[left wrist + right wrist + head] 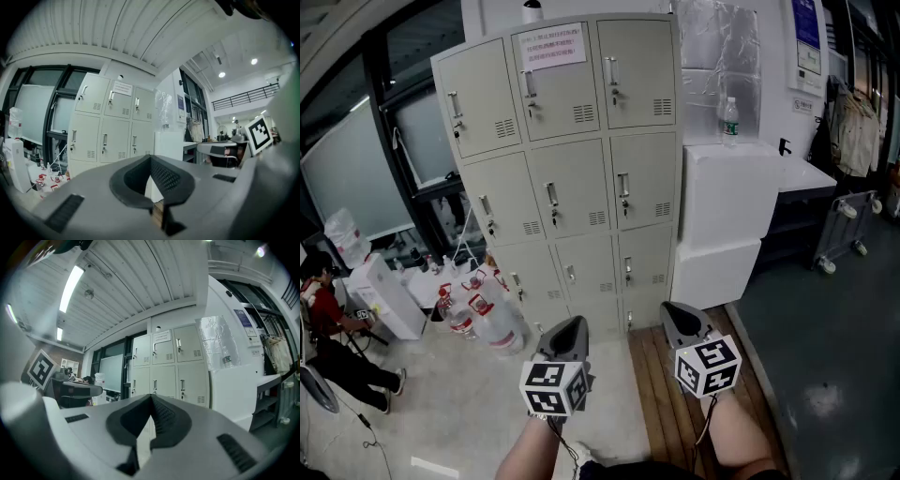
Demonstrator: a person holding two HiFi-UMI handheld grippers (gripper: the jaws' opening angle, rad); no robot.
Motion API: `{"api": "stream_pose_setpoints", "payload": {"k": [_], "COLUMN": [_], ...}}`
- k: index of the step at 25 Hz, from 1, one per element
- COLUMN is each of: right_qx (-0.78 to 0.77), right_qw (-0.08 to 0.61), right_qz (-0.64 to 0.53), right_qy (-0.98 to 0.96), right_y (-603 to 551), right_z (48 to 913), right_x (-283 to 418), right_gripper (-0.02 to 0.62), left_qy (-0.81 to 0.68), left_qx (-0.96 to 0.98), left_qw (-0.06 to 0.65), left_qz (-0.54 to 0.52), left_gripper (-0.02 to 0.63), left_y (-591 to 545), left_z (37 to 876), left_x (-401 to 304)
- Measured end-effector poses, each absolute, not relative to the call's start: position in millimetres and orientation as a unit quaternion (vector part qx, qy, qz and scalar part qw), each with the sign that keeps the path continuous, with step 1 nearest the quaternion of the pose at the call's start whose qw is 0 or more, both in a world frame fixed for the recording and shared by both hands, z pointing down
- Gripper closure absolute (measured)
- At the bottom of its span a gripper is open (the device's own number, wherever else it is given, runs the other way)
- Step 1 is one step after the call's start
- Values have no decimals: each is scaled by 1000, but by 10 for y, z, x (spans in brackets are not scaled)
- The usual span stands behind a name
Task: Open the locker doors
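A beige locker cabinet (572, 159) stands ahead, three columns wide, with every door shut and a handle with a key on each. A paper notice (553, 47) is stuck on its top middle door. My left gripper (567, 337) and right gripper (680, 323) are held level in front of the bottom row, well short of the doors. Both are shut with nothing between the jaws. The left gripper view has the lockers (110, 122) far beyond the closed left gripper (150, 157). In the right gripper view the lockers (168, 364) stand beyond the closed right gripper (151, 396).
White blocks (727, 211) are stacked against the cabinet's right side, with a water bottle (728, 122) on top. Several large bottles (478, 314) stand on the floor at the lower left. A person (323, 319) sits far left. Wooden boards (675, 412) lie underfoot, and a cart (848, 230) stands at right.
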State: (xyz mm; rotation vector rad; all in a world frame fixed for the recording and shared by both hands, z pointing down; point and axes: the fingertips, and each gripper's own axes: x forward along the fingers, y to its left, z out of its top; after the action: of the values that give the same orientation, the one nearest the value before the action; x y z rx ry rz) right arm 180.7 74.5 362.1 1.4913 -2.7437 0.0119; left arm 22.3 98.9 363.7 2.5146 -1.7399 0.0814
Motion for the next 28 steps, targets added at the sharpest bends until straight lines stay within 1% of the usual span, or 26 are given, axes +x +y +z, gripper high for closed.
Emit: {"api": "stream_pose_setpoints", "payload": {"k": [17,28], "right_qx": [469,473], "right_qw": [3,7], "right_qz": [13,19], "right_qy": [-883,-881], "right_y": [575,260], "right_z": [3635,3615], "right_x": [1641,1224], "right_gripper": [595,595], "left_qy": [-569,-565], "left_qx": [820,823], "left_qw": [45,53], "left_qz": [25,18], "left_gripper": [605,606], "left_y": [856,548], "left_z": [3648,3648], "left_x": [50,-353]}}
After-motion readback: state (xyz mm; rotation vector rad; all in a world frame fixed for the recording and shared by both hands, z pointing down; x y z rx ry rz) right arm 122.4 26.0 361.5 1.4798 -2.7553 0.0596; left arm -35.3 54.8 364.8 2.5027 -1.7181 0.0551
